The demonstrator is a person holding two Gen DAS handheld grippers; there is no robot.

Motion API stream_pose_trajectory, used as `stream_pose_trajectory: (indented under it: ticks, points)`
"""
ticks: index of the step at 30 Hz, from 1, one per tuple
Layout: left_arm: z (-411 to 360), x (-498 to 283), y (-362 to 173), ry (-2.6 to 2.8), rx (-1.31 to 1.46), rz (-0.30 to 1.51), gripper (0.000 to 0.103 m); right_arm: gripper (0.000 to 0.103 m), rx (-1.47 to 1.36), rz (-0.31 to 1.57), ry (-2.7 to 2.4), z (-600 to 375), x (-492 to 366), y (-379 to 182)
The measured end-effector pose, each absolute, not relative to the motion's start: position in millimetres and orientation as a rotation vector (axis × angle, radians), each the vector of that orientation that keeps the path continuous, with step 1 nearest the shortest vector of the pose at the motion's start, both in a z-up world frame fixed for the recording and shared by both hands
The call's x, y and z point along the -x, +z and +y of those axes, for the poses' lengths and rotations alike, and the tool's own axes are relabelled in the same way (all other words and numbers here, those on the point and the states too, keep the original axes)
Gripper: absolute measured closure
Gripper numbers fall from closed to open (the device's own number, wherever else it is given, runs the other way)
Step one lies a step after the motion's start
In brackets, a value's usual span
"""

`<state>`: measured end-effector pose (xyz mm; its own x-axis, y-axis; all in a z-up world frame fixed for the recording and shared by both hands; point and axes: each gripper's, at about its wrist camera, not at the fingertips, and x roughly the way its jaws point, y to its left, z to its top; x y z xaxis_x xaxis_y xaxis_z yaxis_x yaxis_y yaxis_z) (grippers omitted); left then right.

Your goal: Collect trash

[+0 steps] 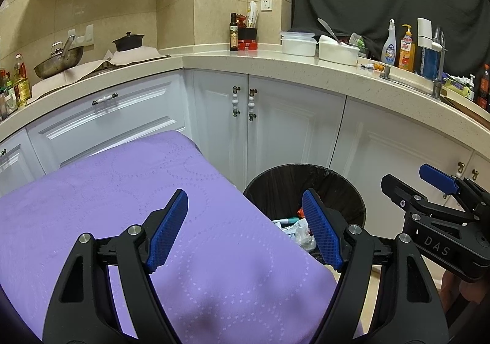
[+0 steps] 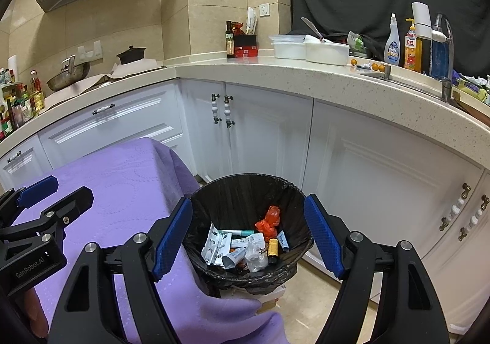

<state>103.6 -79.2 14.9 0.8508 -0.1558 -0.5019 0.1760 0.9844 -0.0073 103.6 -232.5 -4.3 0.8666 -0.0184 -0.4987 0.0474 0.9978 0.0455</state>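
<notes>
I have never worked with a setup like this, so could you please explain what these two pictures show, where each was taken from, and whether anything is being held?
A person holds a two-finger gripper in each hand; each carries a camera looking along its fingers. One picture is from the left gripper, the other from the right gripper; each also shows the other at its edge. Both stand open with nothing held. The left one is over a table under a purple cloth, which looks bare. The right one is over a bin with a black bag that holds trash: an orange bag, tubes, wrappers and clear plastic. Behind are white cabinets and a kitchen counter.
</notes>
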Motion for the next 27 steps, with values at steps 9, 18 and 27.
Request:
stream_pose_trajectory:
  ticks: [9, 18, 27]
  points:
    - [-79.2, -104.0, 14.8, -0.176, -0.039, 0.525, 0.028, 0.03, -0.057, 0.523, -0.034, -233.2, -104.3, -3.9]
    - [-80.4, -104.4, 14.6, -0.177, -0.038, 0.525, 0.027, 0.03, -0.056, 0.521, -0.035, -233.2, -104.4, -3.5]
    - [-80.6, -104.5, 14.6, -0.176, -0.037, 0.526, 0.027, 0.03, -0.056, 0.522, -0.034, -233.4, -104.8, -3.3]
